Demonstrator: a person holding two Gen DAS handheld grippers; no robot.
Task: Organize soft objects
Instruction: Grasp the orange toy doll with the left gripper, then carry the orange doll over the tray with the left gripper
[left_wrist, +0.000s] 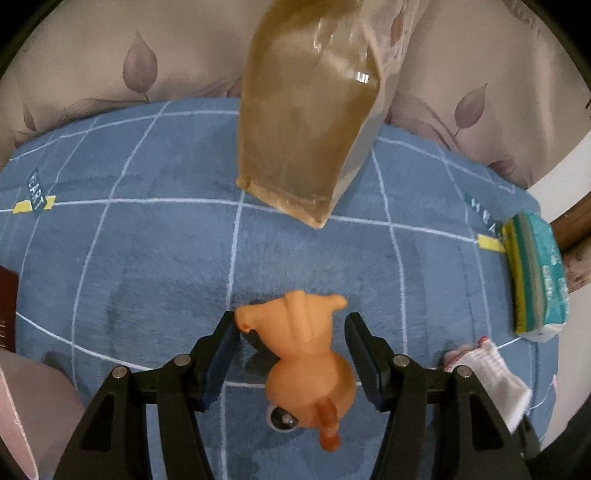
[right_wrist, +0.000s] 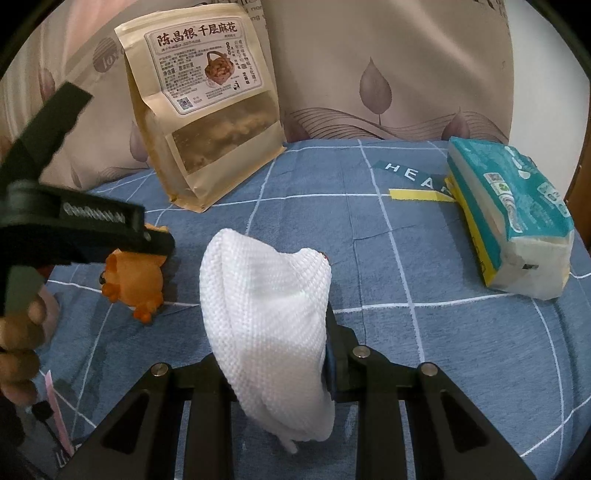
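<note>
An orange rubber toy animal lies on the blue checked blanket, between the fingers of my left gripper. The jaws are open around it with gaps on both sides. The toy also shows in the right wrist view under the left gripper. My right gripper is shut on a white knitted cloth, which hides the left finger. The cloth's edge shows in the left wrist view.
A kraft snack bag stands against the leaf-print pillow at the back; it also shows in the left wrist view. A tissue pack lies at the right, also in the left wrist view. A dark red book sits at the left edge.
</note>
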